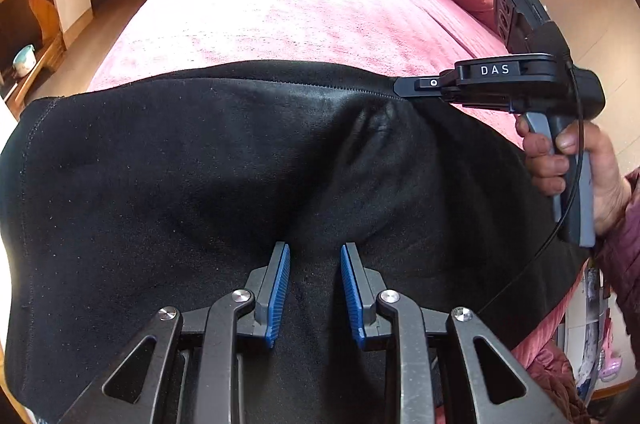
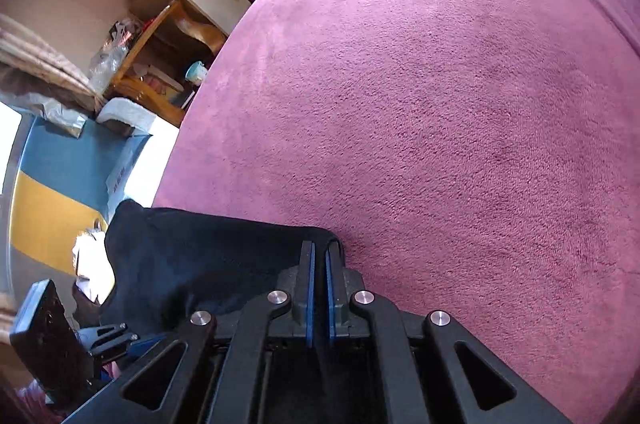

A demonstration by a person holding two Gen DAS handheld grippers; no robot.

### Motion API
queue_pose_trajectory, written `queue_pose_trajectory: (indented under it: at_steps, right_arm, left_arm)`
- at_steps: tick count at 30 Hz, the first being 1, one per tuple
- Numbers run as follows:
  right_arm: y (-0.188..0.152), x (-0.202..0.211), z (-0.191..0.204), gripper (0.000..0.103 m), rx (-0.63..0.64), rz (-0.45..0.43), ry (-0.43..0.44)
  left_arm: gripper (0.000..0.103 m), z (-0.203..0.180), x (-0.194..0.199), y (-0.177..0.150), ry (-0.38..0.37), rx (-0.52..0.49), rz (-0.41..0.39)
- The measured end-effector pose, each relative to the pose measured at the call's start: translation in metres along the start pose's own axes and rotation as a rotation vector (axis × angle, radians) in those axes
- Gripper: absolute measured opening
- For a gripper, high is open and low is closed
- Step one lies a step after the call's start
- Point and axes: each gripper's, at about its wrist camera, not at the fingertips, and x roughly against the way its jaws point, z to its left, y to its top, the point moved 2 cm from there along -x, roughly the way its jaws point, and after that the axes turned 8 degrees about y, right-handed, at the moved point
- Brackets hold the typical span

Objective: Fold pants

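Pants (image 1: 192, 184): black, spread across the pink bed cover (image 1: 280, 16).
Right gripper (image 2: 320, 256): pressed together on the far edge of the pants.
Left gripper (image 1: 315, 264): parted over the fabric, nothing pinched.
Risk: only one layer may be caught, so the fold could be dragged askew.

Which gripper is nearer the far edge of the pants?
Right. The right gripper is shut on the pants at that far edge, beside the pink blanket. The left gripper sits over the near middle of the cloth, jaws parted.
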Motion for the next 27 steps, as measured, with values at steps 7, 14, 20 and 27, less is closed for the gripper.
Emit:
queue_pose_trajectory:
  at_steps: [7, 14, 20, 27]
  right_arm:
    - [-0.014, 0.039, 0.022, 0.045, 0.018, -0.083, -0.067]
    - [-0.077, 0.077, 0.053, 0.045, 0.082, -0.127, -0.057]
    - [-0.134, 0.06, 0.069, 0.045, 0.097, -0.074, -0.063]
    - [-0.166, 0.043, 0.073, 0.045, 0.064, -0.052, -0.063]
  left_arm:
    - [0.029, 0.039, 0.035, 0.001, -0.046, 0.126, -0.004]
    - [0.029, 0.187, 0.109, -0.005, 0.016, 0.491, -0.043]
    - [0.029, 0.256, 0.115, -0.049, 0.009, 0.684, 0.066]
    - [0.024, 0.222, 0.092, -0.058, -0.032, 0.652, 0.093]
